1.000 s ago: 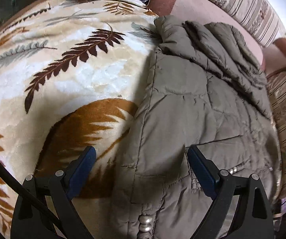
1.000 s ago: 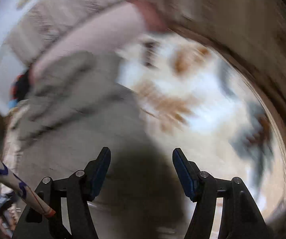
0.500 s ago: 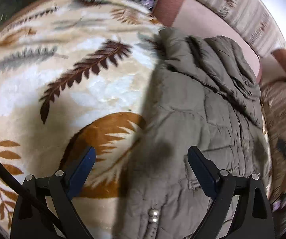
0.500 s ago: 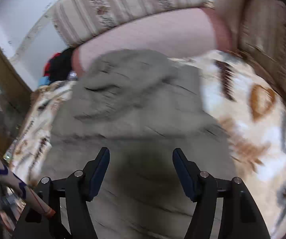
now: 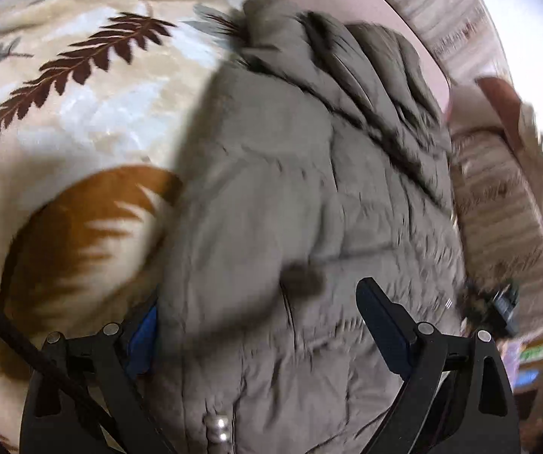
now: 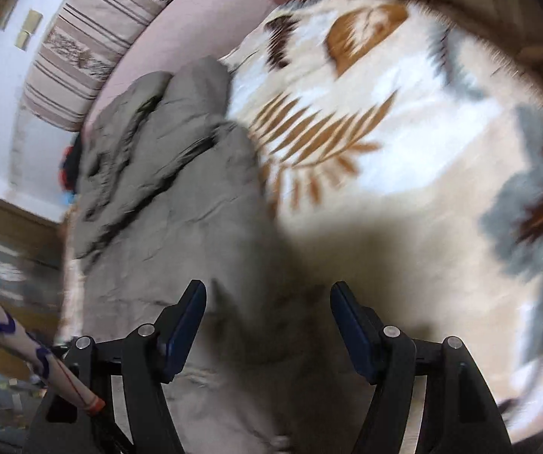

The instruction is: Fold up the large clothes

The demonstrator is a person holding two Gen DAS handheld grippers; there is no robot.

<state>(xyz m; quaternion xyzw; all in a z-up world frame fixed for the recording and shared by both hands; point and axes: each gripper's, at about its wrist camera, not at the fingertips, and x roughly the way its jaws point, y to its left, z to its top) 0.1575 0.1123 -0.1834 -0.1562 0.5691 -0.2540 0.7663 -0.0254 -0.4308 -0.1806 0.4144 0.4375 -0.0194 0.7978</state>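
Note:
A large taupe quilted jacket point(image 5: 309, 196) lies spread on a cream blanket with brown leaf prints point(image 5: 63, 113). It has metal snaps near its lower edge point(image 5: 216, 429). My left gripper point(image 5: 260, 325) is open, low over the jacket's lower part, with fabric bulging between the jaws and over the left pad. In the right wrist view the jacket point(image 6: 165, 227) lies at the left and the blanket point(image 6: 403, 151) at the right. My right gripper point(image 6: 267, 325) is open, just above the jacket's edge.
A pink sofa back with striped cushions point(image 5: 441, 19) runs behind the jacket; it also shows in the right wrist view point(image 6: 93, 38). A striped armrest point(image 5: 498, 208) lies right of the jacket. A patterned stick point(image 6: 25, 352) crosses the lower left of the right wrist view.
My left gripper has dropped closer to the jacket, and fabric now bulges between its jaws. My right gripper has swung right, from over the jacket's middle to its edge by the blanket.

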